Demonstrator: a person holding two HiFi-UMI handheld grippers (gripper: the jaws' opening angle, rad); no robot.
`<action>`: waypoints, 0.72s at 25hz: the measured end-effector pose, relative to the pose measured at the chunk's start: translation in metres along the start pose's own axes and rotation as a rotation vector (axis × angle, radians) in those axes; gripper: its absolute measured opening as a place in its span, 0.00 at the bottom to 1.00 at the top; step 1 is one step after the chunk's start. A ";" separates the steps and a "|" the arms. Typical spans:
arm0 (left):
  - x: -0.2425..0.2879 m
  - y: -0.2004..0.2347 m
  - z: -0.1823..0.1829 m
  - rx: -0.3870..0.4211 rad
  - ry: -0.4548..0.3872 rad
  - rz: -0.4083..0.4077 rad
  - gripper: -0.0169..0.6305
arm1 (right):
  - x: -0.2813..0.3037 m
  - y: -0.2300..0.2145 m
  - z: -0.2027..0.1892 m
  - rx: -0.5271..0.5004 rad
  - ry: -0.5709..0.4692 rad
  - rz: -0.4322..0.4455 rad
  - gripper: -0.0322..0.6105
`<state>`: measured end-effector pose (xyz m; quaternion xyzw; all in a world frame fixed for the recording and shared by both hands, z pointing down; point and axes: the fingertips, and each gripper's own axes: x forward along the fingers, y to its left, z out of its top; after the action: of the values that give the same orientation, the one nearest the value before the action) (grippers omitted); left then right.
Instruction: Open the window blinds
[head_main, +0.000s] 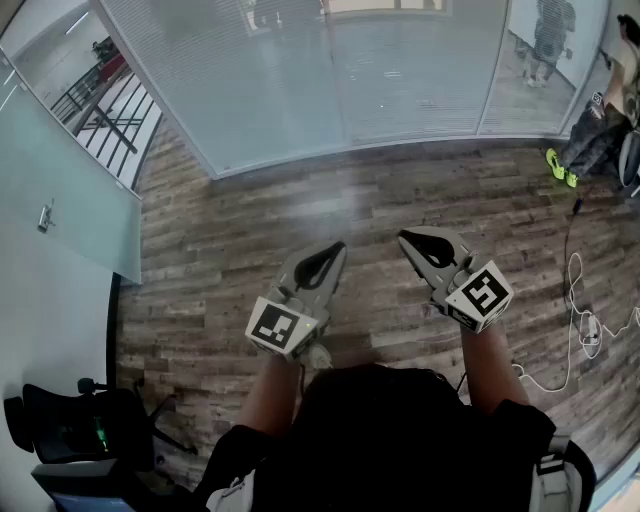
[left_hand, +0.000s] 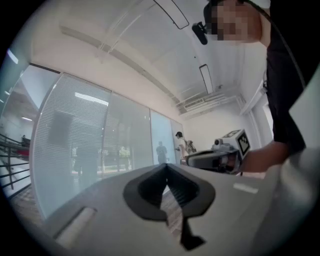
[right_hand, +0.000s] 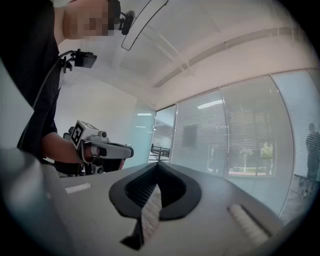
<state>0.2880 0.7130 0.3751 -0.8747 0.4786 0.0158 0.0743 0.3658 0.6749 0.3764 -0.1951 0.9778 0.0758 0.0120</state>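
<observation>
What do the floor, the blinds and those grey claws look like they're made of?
Floor: matt wood-look planks with grain and seams; real wood or laminate, I cannot tell. Blinds: thin horizontal slats, probably metal or plastic. Left claw and right claw: smooth grey plastic-looking shells, black ribbed pads, perhaps rubber.

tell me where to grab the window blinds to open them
On the window blinds, skip the slats: thin, horizontal, flat across the pane, they give two jaws little to pinch. A cord or wand by a frame post would suit, taken from the front, but none shows here. The left gripper and right gripper are shut; open one first.
</observation>
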 end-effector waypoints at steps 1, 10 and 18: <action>-0.001 0.002 -0.001 0.007 0.001 0.007 0.03 | 0.001 0.002 0.000 0.007 -0.004 0.012 0.06; 0.004 0.005 0.000 0.009 0.002 0.020 0.03 | 0.004 0.005 0.006 0.033 -0.038 0.040 0.06; 0.005 0.005 0.002 0.037 0.017 0.018 0.03 | 0.004 -0.001 0.017 0.091 -0.113 0.060 0.06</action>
<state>0.2863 0.7065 0.3722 -0.8688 0.4875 0.0003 0.0865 0.3621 0.6751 0.3594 -0.1605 0.9834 0.0423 0.0737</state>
